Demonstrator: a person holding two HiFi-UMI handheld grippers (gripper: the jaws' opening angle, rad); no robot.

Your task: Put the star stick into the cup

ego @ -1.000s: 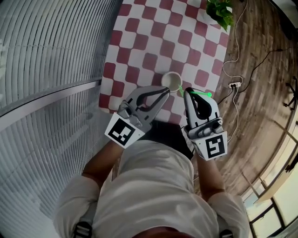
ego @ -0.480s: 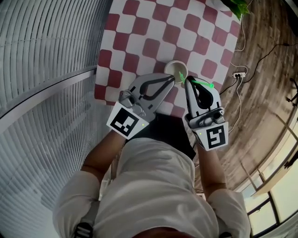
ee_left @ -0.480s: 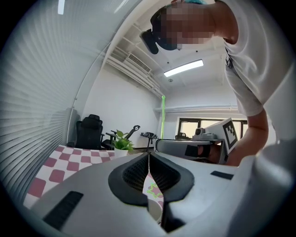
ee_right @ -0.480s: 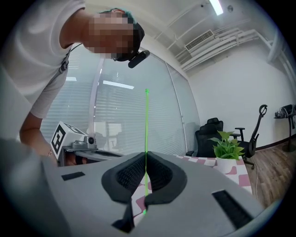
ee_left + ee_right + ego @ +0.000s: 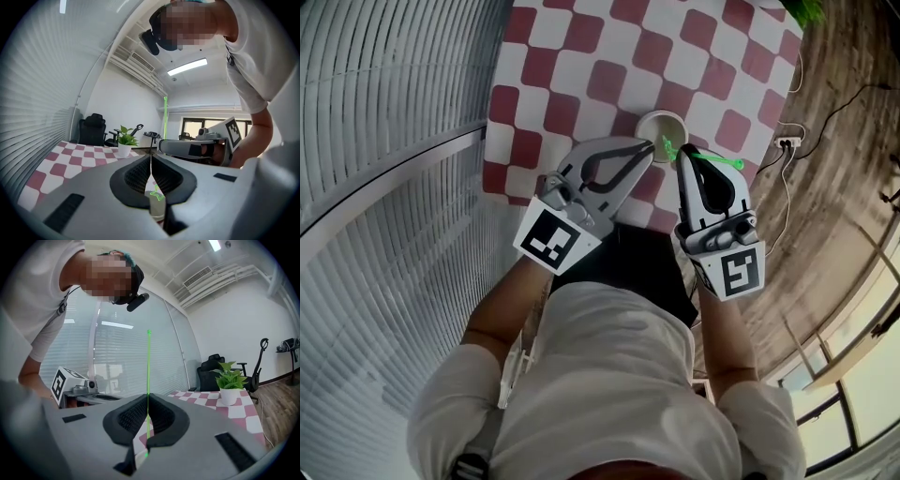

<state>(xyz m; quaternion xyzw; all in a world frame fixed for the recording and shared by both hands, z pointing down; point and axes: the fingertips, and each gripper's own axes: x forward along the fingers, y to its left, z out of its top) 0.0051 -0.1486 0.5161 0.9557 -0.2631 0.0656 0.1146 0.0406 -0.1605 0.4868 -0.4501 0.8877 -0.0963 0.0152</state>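
Note:
A white cup (image 5: 661, 125) stands on the red-and-white chequered table (image 5: 581, 56) near its front edge. My right gripper (image 5: 682, 156) is shut on the thin green star stick (image 5: 148, 376), which runs up between its jaws. The stick's star (image 5: 667, 145) hangs at the cup's near right rim; the other end (image 5: 739, 164) points away to the right. My left gripper (image 5: 647, 150) is shut, its tips at the cup's near left rim, with nothing seen between them. Under the left gripper's (image 5: 151, 164) jaws the cup (image 5: 157, 213) and the star (image 5: 157, 195) show.
A potted plant (image 5: 229, 380) stands at the table's far end. Slatted blinds (image 5: 384, 141) run along the left side. On the wooden floor to the right lie cables and a power strip (image 5: 789, 131). Office chairs (image 5: 93, 129) stand beyond the table.
The star end has crept from beside the cup to over its near rim. Both grippers stay shut and close together; the head view has shifted along the table.

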